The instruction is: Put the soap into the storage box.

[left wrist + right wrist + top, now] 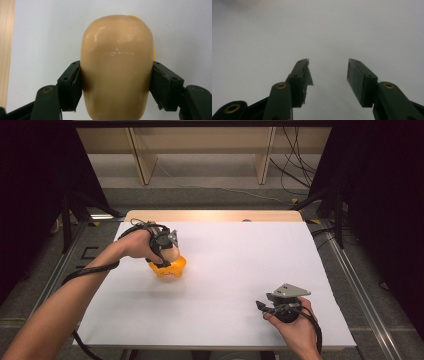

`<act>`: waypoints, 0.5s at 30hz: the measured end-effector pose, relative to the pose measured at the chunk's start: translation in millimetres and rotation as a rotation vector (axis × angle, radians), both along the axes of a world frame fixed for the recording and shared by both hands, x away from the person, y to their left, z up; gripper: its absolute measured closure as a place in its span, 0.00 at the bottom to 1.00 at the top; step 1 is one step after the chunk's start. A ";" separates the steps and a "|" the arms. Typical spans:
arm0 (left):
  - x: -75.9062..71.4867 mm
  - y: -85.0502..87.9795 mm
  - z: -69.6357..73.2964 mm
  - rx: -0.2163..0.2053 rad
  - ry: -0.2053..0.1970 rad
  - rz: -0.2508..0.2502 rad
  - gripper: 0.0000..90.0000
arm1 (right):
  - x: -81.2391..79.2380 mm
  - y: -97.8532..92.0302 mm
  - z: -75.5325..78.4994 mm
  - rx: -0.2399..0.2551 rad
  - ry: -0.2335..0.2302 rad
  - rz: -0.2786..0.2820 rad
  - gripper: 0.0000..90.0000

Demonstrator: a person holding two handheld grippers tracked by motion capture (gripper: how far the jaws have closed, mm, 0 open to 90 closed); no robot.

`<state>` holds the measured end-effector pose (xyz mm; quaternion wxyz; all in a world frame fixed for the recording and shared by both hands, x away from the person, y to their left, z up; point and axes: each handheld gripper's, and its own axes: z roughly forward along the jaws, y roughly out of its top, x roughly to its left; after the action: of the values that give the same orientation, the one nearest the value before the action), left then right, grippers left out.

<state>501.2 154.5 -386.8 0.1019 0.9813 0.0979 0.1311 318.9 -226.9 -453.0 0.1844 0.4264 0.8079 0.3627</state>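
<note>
The left gripper [167,251] has its fingers [71,86] clamped on a tan rounded piece [117,67] over an orange object [169,267] on the desk's [240,255] left side, while the right gripper's [263,306] fingers [299,78] rest spread, holding nothing.

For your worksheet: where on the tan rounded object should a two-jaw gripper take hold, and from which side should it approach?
Grip the tan rounded object across its two flatter flanks, low down where it is widest, coming along its length from the base end. The left gripper shows this: its pads press the opposite flanks squarely, while the domed top would probably let the jaws slip.
</note>
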 end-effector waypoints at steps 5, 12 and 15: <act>0.7 -2.6 -3.6 0.006 -0.003 -0.007 0.36 | 1.0 -0.2 1.1 -0.013 0.002 0.024 0.58; 1.8 -3.5 -5.1 -0.006 -0.008 -0.006 0.36 | 0.7 0.2 -0.5 -0.004 0.002 0.011 0.58; 2.6 -1.8 -5.8 0.000 -0.005 -0.007 0.36 | -0.4 1.0 0.8 -0.006 0.006 0.004 0.58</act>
<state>503.8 152.6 -392.7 0.1027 0.9812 0.0944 0.1332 318.5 -226.0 -452.2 0.1827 0.4254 0.8103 0.3592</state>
